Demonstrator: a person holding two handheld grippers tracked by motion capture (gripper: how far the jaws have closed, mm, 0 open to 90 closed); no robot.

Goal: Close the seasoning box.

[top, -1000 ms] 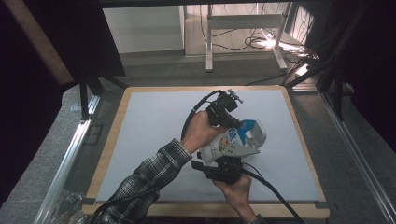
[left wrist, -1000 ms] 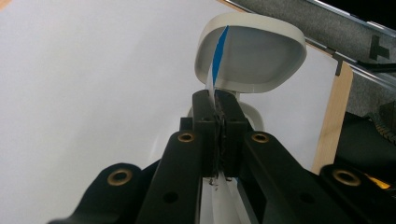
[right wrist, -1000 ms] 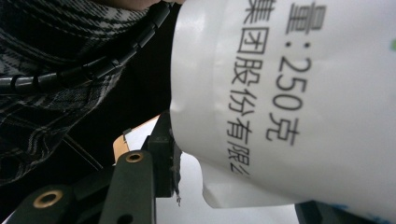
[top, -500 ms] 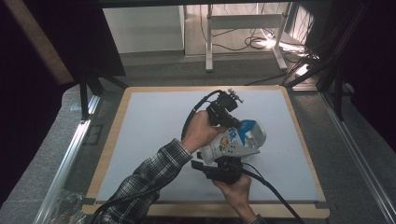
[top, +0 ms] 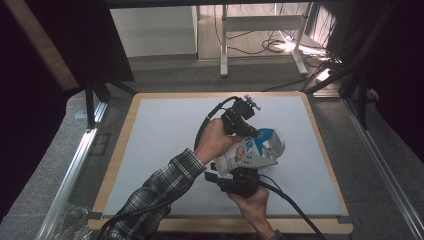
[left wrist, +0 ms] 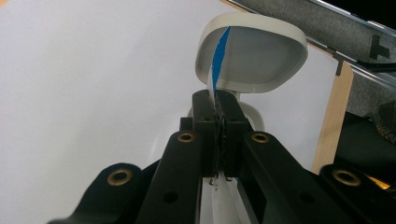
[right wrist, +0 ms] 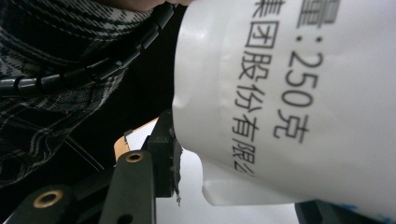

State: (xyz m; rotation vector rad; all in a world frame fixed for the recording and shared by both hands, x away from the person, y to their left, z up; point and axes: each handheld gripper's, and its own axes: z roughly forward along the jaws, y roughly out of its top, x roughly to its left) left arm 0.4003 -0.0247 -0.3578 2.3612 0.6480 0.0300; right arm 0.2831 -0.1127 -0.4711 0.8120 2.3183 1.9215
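Fingers (left wrist: 205, 116) of the left gripper (left wrist: 216, 109) are pressed tight together on a thin blue-and-white strip (left wrist: 215, 70), which looks like the label film of the white plastic bottle (top: 250, 150). In the right gripper view, one dark finger (right wrist: 166, 154) presses against the bottle's (right wrist: 299, 93) side; its partner is hidden behind the white plastic, so the right gripper (top: 235, 181) looks clamped on the bottle, though I can't see both pads.

The bottle sits held in the air over the middle-right of the white mat (top: 160, 145), tilted, its wide open end (left wrist: 252, 58) pointing away from the person's hands. The left gripper (top: 240, 120) works from the far side, the right one from the near side, just above the wooden table edge (top: 220, 226).

Now the risks, as I judge them. The strip is narrow, so a sideways pull could tear it off short and leave the rest stuck on the bottle. Pull too hard and the smooth bottle could twist or slip out of the right grip and drop onto the mat. The two cables (top: 205, 125) run near the hands and could snag a wide pull.
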